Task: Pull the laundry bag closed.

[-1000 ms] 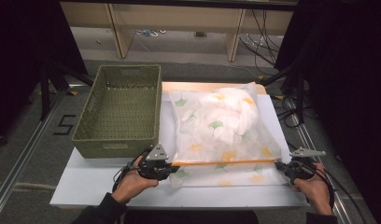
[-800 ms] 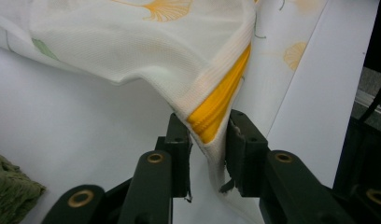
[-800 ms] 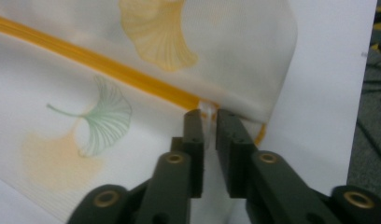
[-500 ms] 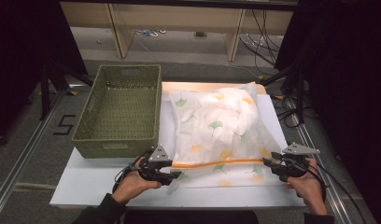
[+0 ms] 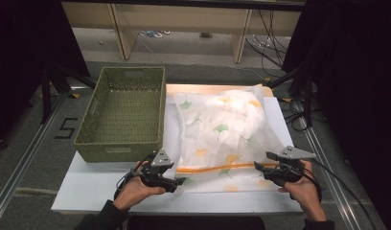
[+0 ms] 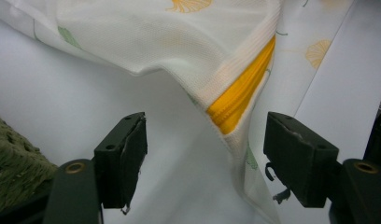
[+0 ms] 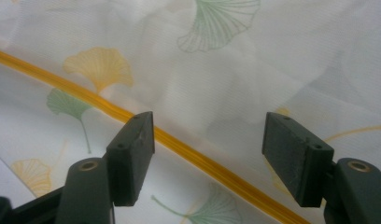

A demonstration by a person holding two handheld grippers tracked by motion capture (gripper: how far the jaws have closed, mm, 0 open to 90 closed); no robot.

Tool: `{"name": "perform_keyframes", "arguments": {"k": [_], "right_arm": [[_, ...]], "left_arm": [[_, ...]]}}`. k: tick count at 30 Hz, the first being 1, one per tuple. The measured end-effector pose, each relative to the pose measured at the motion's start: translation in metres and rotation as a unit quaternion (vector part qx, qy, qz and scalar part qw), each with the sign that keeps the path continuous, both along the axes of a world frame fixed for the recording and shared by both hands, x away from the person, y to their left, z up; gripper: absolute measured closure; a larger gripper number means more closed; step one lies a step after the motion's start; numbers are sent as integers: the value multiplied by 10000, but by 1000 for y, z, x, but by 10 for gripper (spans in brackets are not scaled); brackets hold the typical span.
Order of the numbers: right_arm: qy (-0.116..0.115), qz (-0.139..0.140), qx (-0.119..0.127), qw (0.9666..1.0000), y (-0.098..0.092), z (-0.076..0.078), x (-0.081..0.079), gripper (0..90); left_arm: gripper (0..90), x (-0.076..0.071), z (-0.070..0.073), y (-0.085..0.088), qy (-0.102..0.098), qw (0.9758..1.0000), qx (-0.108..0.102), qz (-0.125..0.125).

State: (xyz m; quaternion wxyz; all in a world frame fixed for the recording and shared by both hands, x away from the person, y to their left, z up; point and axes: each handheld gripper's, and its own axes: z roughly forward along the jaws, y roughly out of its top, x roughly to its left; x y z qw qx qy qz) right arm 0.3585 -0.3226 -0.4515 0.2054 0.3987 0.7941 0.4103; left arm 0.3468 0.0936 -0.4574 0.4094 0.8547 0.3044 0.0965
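The bag [image 5: 222,129] lies left to right between both released tongs, left gripper [image 5: 180,181] and right gripper [image 5: 257,166], whose jaws have just been opening.

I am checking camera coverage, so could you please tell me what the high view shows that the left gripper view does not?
High view alone: the whole green basket, the right gripper and both hands. Left gripper view alone: the bag's lifted corner hanging between the open left gripper jaws, touching neither pad. Both: the white leaf-print mesh bag with its orange zipper, and the white table.
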Motion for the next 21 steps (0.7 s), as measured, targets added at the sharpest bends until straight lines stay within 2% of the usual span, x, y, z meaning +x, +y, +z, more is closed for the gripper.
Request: {"name": "perform_keyframes", "arguments": {"k": [2, 3, 5, 6, 9, 11, 14, 16, 20, 21], "right_arm": [[50, 8, 48, 10000, 4, 0, -2, 346], [0, 46, 84, 10000, 6, 0, -1, 343], [14, 131, 21, 9999, 8, 1, -2, 338], [3, 237, 12, 9997, 11, 0, -2, 334], [-35, 277, -19, 9996, 13, -1, -2, 330], [14, 396, 30, 9992, 16, -2, -2, 323], [6, 451, 12, 9990, 19, -3, -3, 314], [-7, 396, -12, 9992, 20, -3, -4, 308], [47, 490, 18, 9988, 24, -5, -5, 299], [164, 478, 61, 9987, 26, -4, -7, 297]], "left_arm": [[286, -1, -1, 0, 52, 10000, -40, 51], [281, -1, -1, 0, 53, 10000, -48, 59], [269, -1, -2, 1, 66, 9999, -62, 47], [264, -1, -1, 2, 10, 10000, -48, 84], [263, -1, -2, 3, 10, 9999, -116, 89], [253, 0, -3, 4, -9, 9999, -29, 125], [250, 0, -4, 4, -1, 9999, -5, 112], [250, -1, -5, 4, -6, 9999, 2, 122], [247, -5, -4, 6, -40, 9999, 38, 109], [247, -6, -4, 7, -48, 9999, -28, 91]]}}
